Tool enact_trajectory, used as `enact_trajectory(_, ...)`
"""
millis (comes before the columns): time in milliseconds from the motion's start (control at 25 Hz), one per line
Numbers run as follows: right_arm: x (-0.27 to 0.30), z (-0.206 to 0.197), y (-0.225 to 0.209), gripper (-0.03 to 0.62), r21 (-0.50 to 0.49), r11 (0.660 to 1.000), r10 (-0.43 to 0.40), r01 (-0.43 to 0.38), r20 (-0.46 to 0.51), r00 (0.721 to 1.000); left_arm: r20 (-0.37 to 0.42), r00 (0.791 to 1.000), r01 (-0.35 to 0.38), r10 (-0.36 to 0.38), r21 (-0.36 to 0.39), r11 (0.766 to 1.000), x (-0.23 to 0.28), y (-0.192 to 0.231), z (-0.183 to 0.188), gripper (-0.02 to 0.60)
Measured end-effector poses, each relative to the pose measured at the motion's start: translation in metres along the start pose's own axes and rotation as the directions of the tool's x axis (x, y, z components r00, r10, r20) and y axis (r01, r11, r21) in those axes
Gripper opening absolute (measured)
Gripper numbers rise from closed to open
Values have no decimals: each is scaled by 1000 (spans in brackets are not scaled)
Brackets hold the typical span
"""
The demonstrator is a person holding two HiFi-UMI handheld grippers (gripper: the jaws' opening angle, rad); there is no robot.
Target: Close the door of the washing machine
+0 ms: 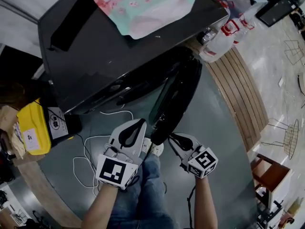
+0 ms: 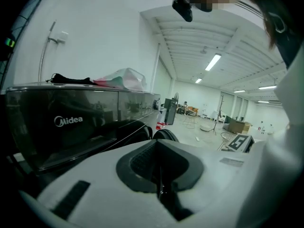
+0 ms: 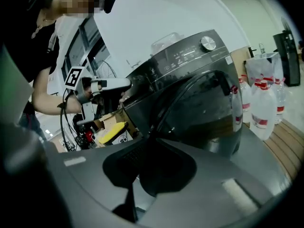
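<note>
The dark washing machine [image 1: 119,56] stands at the top of the head view, and its round black door [image 1: 178,94] swings out toward me. The door's free edge ends between my two grippers. My left gripper [image 1: 138,126] is just left of that edge, its jaws shut with nothing between them; in its own view [image 2: 158,148] the machine's front [image 2: 66,122] fills the left. My right gripper [image 1: 174,138] is at the door's outer side, tips right by the edge. In the right gripper view [image 3: 149,144] the jaws stand narrowly apart before the door [image 3: 204,108]; I see nothing gripped.
A pink and green detergent bag [image 1: 143,6] and a black item [image 1: 71,18] lie on the machine's top. A yellow box [image 1: 33,128] and a white cable [image 1: 88,151] are on the floor at left. White bottles [image 1: 224,37] and a wooden strip [image 1: 243,94] are at right.
</note>
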State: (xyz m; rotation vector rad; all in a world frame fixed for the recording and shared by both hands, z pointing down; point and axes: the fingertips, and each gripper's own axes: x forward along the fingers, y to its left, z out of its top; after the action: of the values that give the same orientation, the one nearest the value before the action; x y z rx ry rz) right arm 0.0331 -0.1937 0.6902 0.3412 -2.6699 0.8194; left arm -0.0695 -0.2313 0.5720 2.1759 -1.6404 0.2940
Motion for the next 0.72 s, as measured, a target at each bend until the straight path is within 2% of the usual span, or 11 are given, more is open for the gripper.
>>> enact_trajectory(240, 59, 34, -1, 13, -34, 998, 54, -54, 5, 999, 17, 995, -95, 96, -44, 995, -21, 41, 0, 8)
enact_trajectory(440, 102, 54, -1, 12, -71, 993, 92, -93, -10, 996, 14, 988, -151, 152, -62, 987, -32, 65, -4, 8)
enact_trajectory(720, 140, 70, -5, 12, -76, 994, 78, -78, -8, 997, 24, 979, -199, 202, -93, 976, -39, 87, -4, 8)
